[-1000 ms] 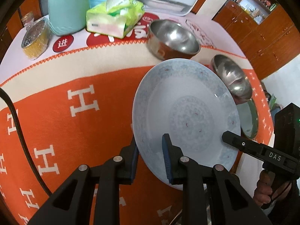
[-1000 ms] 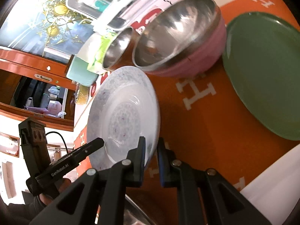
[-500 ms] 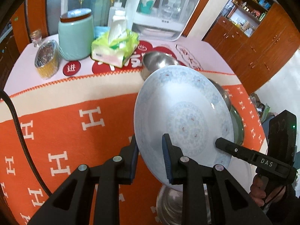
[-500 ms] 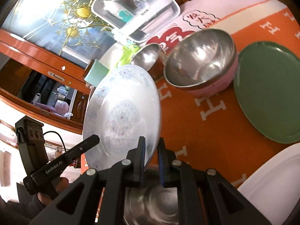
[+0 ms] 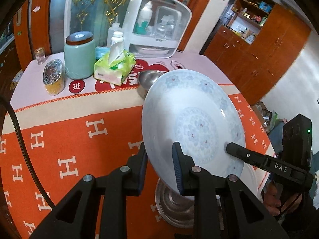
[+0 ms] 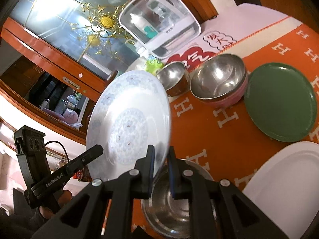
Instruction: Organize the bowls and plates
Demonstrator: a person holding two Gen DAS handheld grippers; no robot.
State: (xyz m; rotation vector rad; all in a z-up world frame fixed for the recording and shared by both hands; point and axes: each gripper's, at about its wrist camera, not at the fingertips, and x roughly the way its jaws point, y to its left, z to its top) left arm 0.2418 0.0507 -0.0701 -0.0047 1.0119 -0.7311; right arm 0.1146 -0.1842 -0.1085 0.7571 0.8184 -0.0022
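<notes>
Table [image 5: 59,139] under the orange H cloth is the workspace; you're mid-carry, which I read as the plate-stacking step.

Patterned plate [image 5: 191,123] is off the table, tilted, held over the steel bowl [image 6: 175,205] that sits at the near edge. Both grippers are on it. Left gripper [image 5: 159,165] is clamped on the near-left part of the rim, pads either side. Right gripper [image 6: 160,159] is clamped on the opposite rim edge, jaws nearly shut on the thin lip. Nothing is loose and there is no slack visible in either grip.

Candidate drop spots, right wrist view:
- white plate [image 6: 289,181], near right, partly cut off by the frame
- green plate [image 6: 281,103], further right, beside the pink-sided bowl [image 6: 221,81]
- small steel bowl [image 6: 175,77], just beyond, beside the pink one

My guess is that the patterned plate goes onto one of the two plates, not into a bowl. Can't tell which from here.

Next move needs:
- both hands travelling together, since any drift between them twists the rim in the pads
- levelling the plate before it comes down
- clearing the rim of the steel bowl below
- release only once the plate is seated flat; open one side early and it tips.
</notes>
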